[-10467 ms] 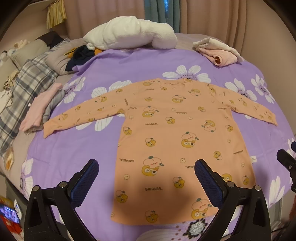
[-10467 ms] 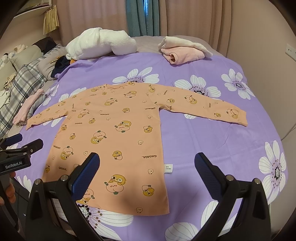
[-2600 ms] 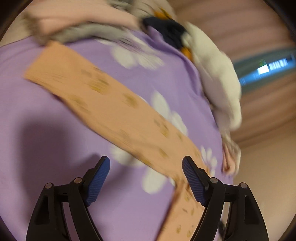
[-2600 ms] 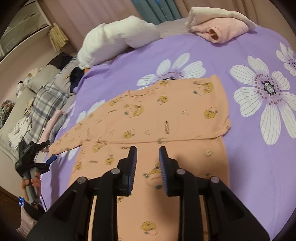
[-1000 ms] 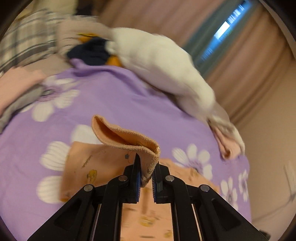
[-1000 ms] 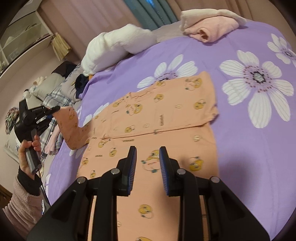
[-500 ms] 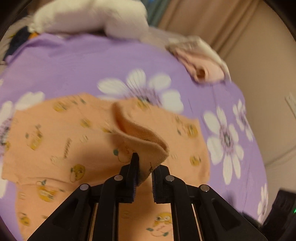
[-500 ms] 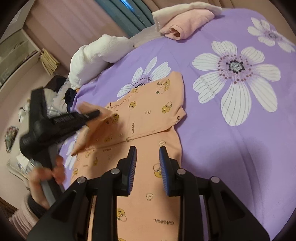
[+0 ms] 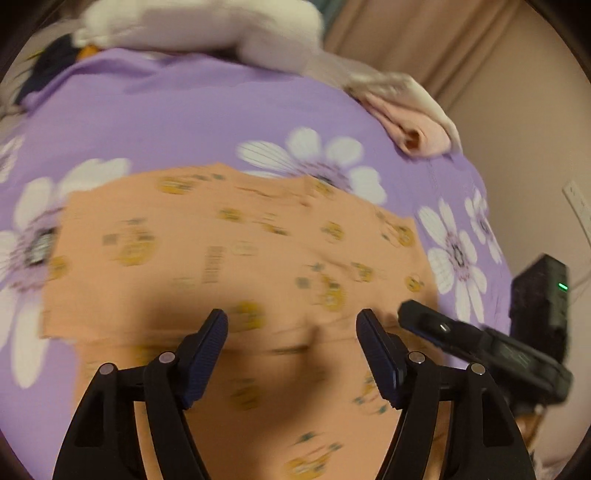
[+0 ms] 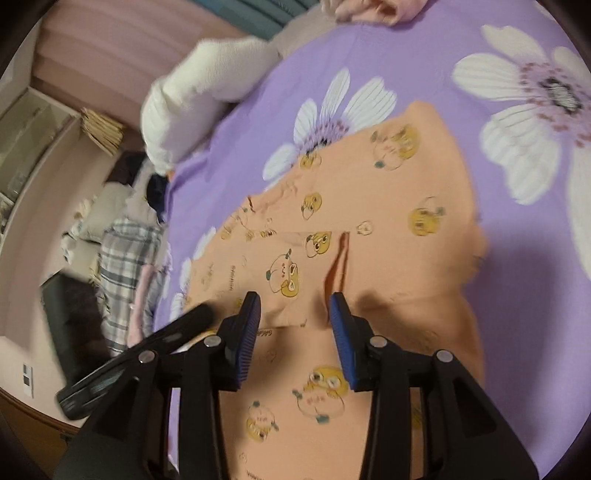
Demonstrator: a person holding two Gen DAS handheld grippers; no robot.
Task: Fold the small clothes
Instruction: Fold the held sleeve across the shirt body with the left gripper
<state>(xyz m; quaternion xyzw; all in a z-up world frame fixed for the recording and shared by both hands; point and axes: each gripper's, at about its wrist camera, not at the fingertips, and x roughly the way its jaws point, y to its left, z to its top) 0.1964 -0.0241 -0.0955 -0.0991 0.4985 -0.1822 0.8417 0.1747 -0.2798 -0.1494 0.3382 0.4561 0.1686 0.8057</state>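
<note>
An orange long-sleeved child's top (image 9: 236, 258) with yellow cartoon prints lies flat on the purple flowered bedspread (image 9: 184, 122). Both sleeves are folded in across its chest. It also shows in the right wrist view (image 10: 388, 221), where the sleeve cuff (image 10: 340, 258) lies near the middle. My left gripper (image 9: 291, 325) is open and empty just above the top's middle. My right gripper (image 10: 295, 302) is open and empty above the top, close to that cuff. The right gripper shows at the right edge of the left wrist view (image 9: 480, 343).
A white fluffy pillow (image 9: 207, 26) and a folded pink and cream garment (image 9: 410, 114) lie at the far side of the bed. Plaid bedding (image 10: 125, 258) and dark clothes (image 10: 155, 192) lie at the bed's left. A wall stands close on the right.
My left gripper has let go of the left sleeve, which now lies folded across the chest, and its jaws have opened. My right gripper has opened wider and moved closer over the top.
</note>
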